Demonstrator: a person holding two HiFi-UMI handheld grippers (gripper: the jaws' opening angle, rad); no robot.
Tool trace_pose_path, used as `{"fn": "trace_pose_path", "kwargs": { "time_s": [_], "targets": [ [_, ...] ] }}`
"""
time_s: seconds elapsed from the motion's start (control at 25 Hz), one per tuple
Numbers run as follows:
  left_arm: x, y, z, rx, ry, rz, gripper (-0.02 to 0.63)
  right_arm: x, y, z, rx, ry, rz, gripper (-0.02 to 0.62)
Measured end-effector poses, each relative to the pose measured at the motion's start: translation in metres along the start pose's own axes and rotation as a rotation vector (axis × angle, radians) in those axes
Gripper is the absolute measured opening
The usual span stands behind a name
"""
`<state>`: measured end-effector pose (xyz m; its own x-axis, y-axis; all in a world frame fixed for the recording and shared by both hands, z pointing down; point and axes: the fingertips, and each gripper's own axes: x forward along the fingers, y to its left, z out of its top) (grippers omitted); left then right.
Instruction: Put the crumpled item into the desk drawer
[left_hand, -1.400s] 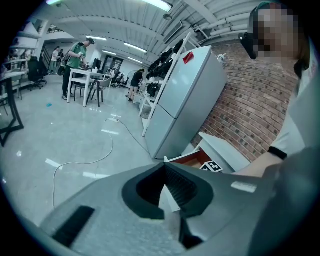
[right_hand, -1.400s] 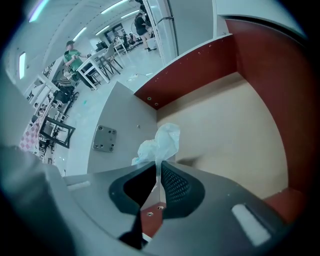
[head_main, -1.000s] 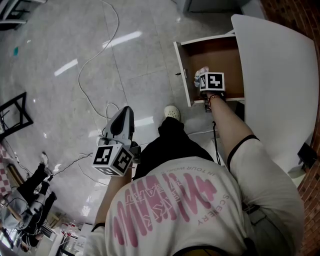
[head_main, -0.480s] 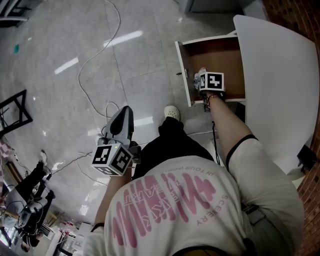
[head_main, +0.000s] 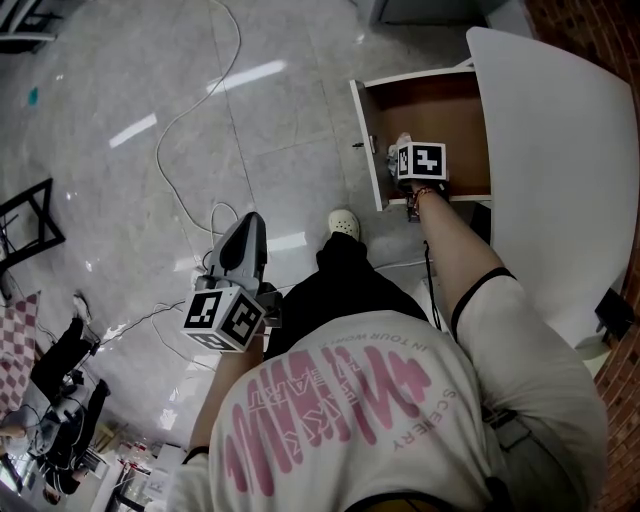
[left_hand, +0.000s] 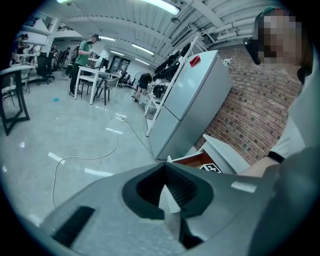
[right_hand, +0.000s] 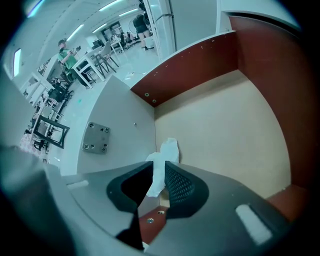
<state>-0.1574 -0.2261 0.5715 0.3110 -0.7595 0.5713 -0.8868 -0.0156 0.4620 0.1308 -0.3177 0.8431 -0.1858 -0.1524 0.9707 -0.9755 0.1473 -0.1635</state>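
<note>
Looks like the drop-off step to me: the right gripper (right_hand: 156, 167) is down inside the open drawer (right_hand: 225, 125), jaws pinching the crumpled item (right_hand: 167, 150), a white wad hanging just above the drawer floor near the front panel. Next move, I'd guess, is simply to spread the jaws and pull back without snagging it. Right arm is stretched forward to the desk (head_main: 560, 150); the left gripper (left_hand: 165, 182) hangs low by the person's side, jaws pressed together on nothing

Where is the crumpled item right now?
In the right gripper view, the crumpled white paper is pinched in the right gripper, inside the open drawer, close to its white front panel.
</note>
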Motion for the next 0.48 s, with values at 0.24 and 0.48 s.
{"fn": "trace_pose_path", "kwargs": {
  "time_s": [0.24, 0.48],
  "targets": [
    [-0.0068, 0.0014, -0.0032, -0.006, 0.000, 0.015, 0.005, 0.0008, 0.0034, -0.0023, -0.011, 0.008, 0.001, 0.087],
    [-0.0096, -0.0011, -0.0042, -0.010, 0.010, 0.019, 0.005, -0.0002, 0.0045, -0.0014, -0.005, 0.006, 0.009, 0.087]
  ]
}}
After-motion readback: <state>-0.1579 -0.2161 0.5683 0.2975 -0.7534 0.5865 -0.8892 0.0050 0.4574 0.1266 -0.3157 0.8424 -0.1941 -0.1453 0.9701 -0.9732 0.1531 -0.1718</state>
